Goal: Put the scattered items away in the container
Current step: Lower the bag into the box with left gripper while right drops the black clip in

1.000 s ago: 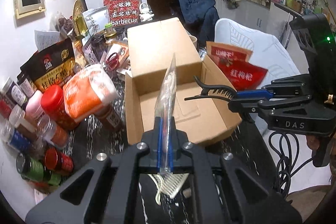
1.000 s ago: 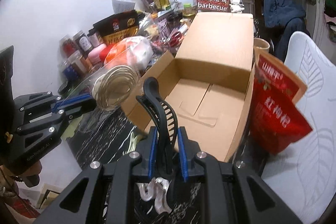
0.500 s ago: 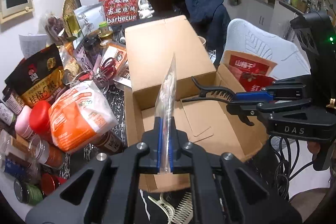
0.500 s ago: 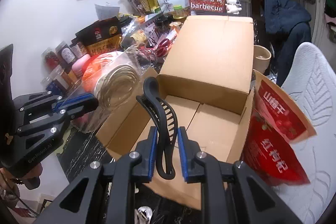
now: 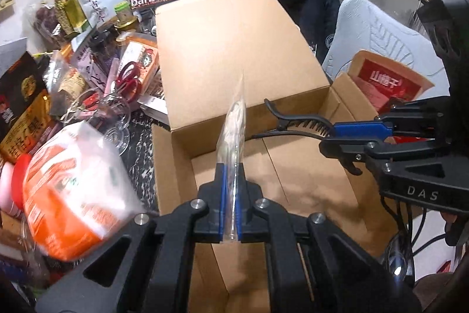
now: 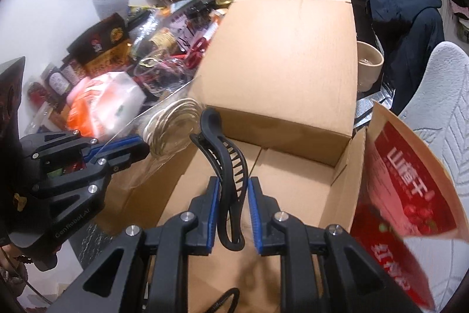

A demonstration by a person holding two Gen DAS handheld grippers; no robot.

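Observation:
An open cardboard box (image 5: 243, 43) (image 6: 281, 55) stands before both grippers, its lid flap raised at the back and its floor bare. My left gripper (image 5: 231, 175) is shut on a clear plastic bag (image 5: 234, 125), seen edge-on, over the box's near left part. In the right wrist view that clear plastic bag (image 6: 173, 128) shows a coil of pale cord inside. My right gripper (image 6: 233, 192) is shut on a black hair clip (image 6: 225, 154) above the box's opening. The left wrist view shows the hair clip (image 5: 293, 128) reaching in from the right over the box.
Left of the box lie an orange-and-white packet (image 5: 73, 187), clear glasses (image 5: 117, 125), red scissors (image 5: 129, 81), jars and snack bags. A red pouch (image 6: 410, 195) leans on the box's right side, by a pale chair (image 5: 381, 37). A beige mug (image 6: 368, 63) stands behind.
Both grippers have moved forward and down, from short of the box to above its open inside, each still holding its item. The box looms larger in both views.

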